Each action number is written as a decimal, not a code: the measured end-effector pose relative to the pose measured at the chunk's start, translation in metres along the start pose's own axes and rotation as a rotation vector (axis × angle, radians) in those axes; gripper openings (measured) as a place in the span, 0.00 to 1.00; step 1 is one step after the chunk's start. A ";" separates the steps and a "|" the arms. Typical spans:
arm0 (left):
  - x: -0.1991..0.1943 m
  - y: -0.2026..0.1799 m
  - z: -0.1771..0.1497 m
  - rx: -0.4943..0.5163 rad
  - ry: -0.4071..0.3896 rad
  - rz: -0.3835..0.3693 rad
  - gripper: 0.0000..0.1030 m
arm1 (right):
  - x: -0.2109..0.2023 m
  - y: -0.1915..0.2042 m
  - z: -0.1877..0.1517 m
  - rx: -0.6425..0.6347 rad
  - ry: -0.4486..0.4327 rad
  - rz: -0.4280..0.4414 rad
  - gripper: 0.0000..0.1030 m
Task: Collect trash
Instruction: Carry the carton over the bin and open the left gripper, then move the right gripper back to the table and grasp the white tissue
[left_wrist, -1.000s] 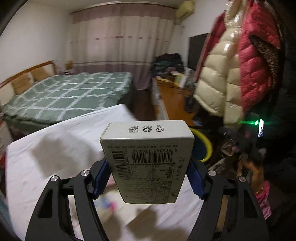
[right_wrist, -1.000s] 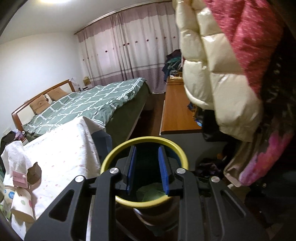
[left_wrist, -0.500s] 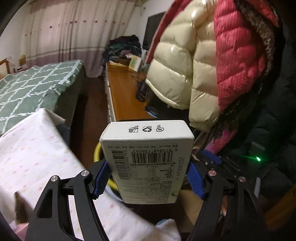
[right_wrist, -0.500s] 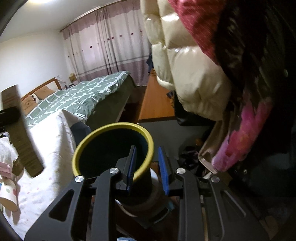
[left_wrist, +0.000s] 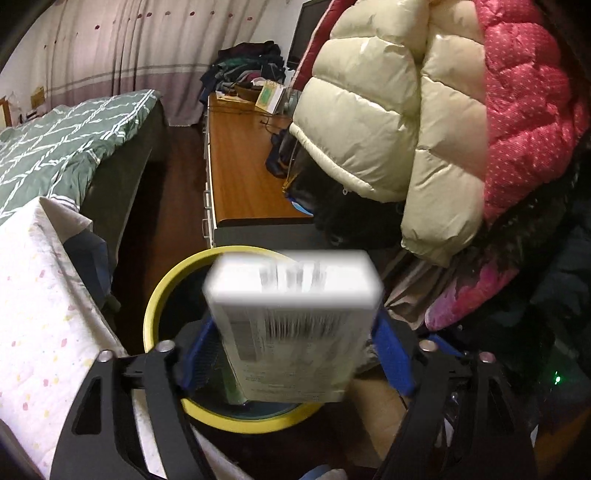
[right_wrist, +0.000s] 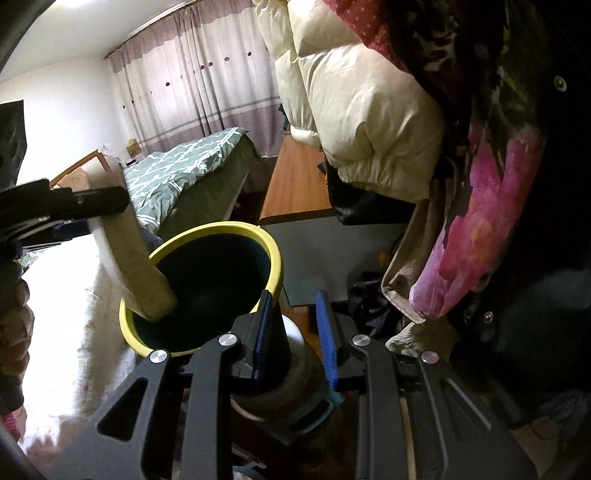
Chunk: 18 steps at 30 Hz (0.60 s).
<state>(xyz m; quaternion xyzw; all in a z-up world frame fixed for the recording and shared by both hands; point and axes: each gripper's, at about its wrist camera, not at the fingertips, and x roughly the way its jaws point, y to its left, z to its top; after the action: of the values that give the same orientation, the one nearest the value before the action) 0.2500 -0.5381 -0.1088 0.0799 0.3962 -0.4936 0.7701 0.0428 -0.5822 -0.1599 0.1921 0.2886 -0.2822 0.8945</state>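
Observation:
A white carton (left_wrist: 295, 325) with barcodes is blurred between the blue pads of my left gripper (left_wrist: 295, 354). Its jaws are opening and a gap shows on each side of the carton. Right under it is the yellow-rimmed dark bin (left_wrist: 155, 306). In the right wrist view the carton (right_wrist: 136, 266) slants down with its lower end inside the mouth of the bin (right_wrist: 207, 230). My right gripper (right_wrist: 294, 328) is shut on the bin's near wall, one pad inside and one outside.
Cream and red puffer jackets (left_wrist: 424, 129) hang close on the right. A wooden desk (left_wrist: 243, 166) runs behind the bin. Left of it is a bed with a green quilt (left_wrist: 66, 140). A white dotted cloth (left_wrist: 40, 314) covers the surface at the left.
My left gripper swung right from above the white cloth to over the bin, then widened its jaws, and the carton now slips down. The bin has come nearer in the right wrist view.

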 end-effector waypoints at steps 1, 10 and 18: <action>-0.002 0.001 0.000 -0.008 -0.006 0.001 0.86 | 0.000 0.001 -0.001 -0.001 0.002 0.001 0.23; -0.101 0.006 -0.022 -0.045 -0.105 0.024 0.92 | -0.013 0.023 -0.003 -0.033 -0.006 0.041 0.23; -0.228 0.032 -0.079 -0.126 -0.255 0.132 0.95 | -0.030 0.068 -0.012 -0.111 -0.008 0.117 0.26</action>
<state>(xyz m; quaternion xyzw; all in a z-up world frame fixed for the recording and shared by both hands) 0.1887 -0.3225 -0.0135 -0.0059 0.3194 -0.4221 0.8484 0.0593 -0.5119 -0.1378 0.1578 0.2884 -0.2139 0.9199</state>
